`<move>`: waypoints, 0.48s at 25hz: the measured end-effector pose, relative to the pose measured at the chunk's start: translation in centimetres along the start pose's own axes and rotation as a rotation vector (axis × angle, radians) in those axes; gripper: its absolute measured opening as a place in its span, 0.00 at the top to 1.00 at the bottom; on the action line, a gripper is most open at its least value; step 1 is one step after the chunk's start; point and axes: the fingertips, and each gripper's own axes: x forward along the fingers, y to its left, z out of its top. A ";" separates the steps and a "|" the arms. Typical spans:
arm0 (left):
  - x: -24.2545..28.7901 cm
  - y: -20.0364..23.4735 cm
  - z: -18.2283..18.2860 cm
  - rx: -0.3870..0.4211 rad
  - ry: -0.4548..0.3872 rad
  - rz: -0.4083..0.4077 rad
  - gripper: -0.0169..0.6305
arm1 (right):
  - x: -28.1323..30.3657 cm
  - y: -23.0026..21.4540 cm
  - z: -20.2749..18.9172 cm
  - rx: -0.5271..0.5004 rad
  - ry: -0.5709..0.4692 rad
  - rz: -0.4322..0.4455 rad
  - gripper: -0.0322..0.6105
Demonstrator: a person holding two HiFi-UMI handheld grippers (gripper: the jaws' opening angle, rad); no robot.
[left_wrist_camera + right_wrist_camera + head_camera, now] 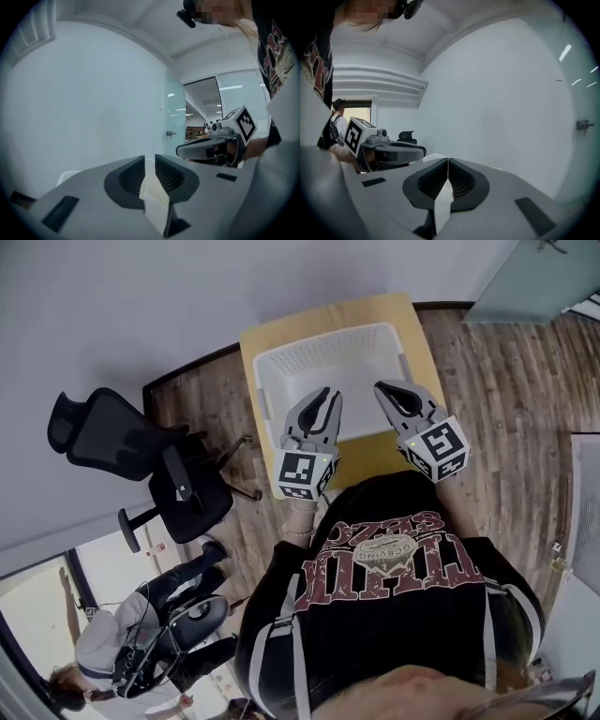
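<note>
The basket (281, 351) is matt white plastic with finely perforated walls. Under it, the table (328, 313) is pale, smooth wood. Over the basket, the left gripper (325, 395) and right gripper (386, 388) are matt grey plastic with black ribbed pads (132, 177). Right of the basket, the floor (506, 399) is grainy brown wood.

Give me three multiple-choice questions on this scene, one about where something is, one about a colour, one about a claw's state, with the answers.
1. The white perforated plastic basket stands: A on a shelf; B on the yellow wooden table; C on a sofa.
2. The swivel office chair is: A red; B white; C black.
3. The right claw has its jaws: A together; B wide apart; C clamped on a cup.
Answers: B, the head view shows the tabletop around the basket; C, its back and seat are black; A, the right gripper view shows the tips touching with nothing gripped.
</note>
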 end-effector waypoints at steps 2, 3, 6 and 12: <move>0.4 -0.3 0.2 -0.012 -0.007 -0.011 0.81 | -0.1 0.0 0.2 -0.005 -0.010 -0.001 0.92; 0.5 -0.4 0.3 -0.015 -0.010 -0.017 0.83 | -0.1 -0.1 0.4 -0.009 -0.014 -0.002 0.92; 0.9 -0.8 0.5 -0.017 -0.015 -0.026 0.85 | -0.2 0.0 0.8 -0.017 -0.028 -0.002 0.92; 1.3 -1.8 1.0 -0.024 -0.023 -0.041 0.90 | -0.6 0.2 1.5 -0.025 -0.058 0.000 0.92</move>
